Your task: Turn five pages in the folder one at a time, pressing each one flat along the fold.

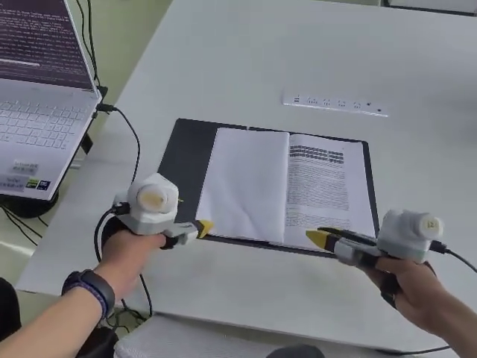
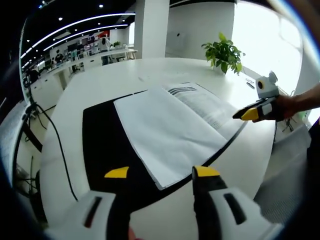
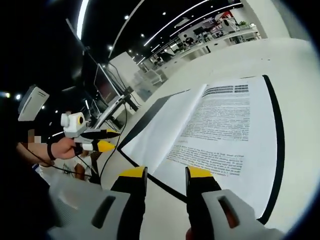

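We are holding both grippers off the near edge of the open folder [image 1: 185, 149], lying flat on the table [image 1: 246, 60] with its fold [image 1: 287, 186] running away from us. The right gripper [image 1: 317, 239] is hovering just beside the printed page [image 1: 328, 190], nearer it than the left gripper [image 1: 203, 227], and both have their jaws apart, gripping nothing.

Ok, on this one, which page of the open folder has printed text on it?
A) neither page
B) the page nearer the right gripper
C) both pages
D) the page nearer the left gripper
B: the printed page lies on the side of the right gripper, while the blank page nearer the left gripper is plain white.
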Demonstrator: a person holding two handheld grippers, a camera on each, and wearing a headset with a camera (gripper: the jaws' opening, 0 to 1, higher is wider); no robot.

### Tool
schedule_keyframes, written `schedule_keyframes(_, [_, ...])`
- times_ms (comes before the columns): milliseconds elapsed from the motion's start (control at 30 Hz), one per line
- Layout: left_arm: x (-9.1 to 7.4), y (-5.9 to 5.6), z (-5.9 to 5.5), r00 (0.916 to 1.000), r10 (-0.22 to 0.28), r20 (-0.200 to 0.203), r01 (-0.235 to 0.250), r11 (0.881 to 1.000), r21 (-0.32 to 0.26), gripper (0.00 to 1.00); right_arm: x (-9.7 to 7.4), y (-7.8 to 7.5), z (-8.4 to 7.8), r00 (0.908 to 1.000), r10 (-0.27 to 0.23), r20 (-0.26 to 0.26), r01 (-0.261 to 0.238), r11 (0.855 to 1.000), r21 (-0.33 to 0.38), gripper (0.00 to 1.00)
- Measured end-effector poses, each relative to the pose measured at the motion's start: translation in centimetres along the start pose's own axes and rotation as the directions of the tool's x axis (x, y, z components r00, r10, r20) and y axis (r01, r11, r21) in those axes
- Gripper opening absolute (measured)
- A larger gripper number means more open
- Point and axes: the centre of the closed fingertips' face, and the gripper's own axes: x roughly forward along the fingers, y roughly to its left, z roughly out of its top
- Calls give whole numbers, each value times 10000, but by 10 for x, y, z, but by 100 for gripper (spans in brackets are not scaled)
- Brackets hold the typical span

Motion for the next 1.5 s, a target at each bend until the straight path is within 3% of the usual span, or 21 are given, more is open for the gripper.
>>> schedule_keyframes(200, [-21, -5, 15, 9991, 107, 404, -115, 9997, 200, 55, -29, -2, 2, 9987, -508, -10, 505, 9953, -827, 43])
schedule_keyframes(367, [-43, -8, 24, 9969, 258, 745, -274, 9994, 201, 60, -54, -1, 13, 9948, -900, 481, 950, 9890, -1133, 51])
schedule_keyframes(700, [-88, -16, 36, 9892, 593, 1339, -635, 9976, 275, 71, -106, 4, 31, 9752, -1578, 1554, 1792, 9745, -1351, 61])
schedule_keyframes(833, [-101, -16, 41, 9836, 836, 1598, -867, 9962, 124, 73, -120, 3, 31, 9687, -1795, 1714, 2033, 9700, -1331, 65])
schedule_keyframes(1233, [-120, -28, 49, 9702, 1280, 2058, -1192, 9914, -549, 77, -139, 10, 30, 9562, -2104, 2037, 2382, 9633, -1235, 71])
schedule_keyframes(1500, [-126, -27, 47, 9653, 1563, 2090, -1410, 9862, -863, 79, -140, 14, 22, 9572, -2167, 1919, 2422, 9627, -1210, 72])
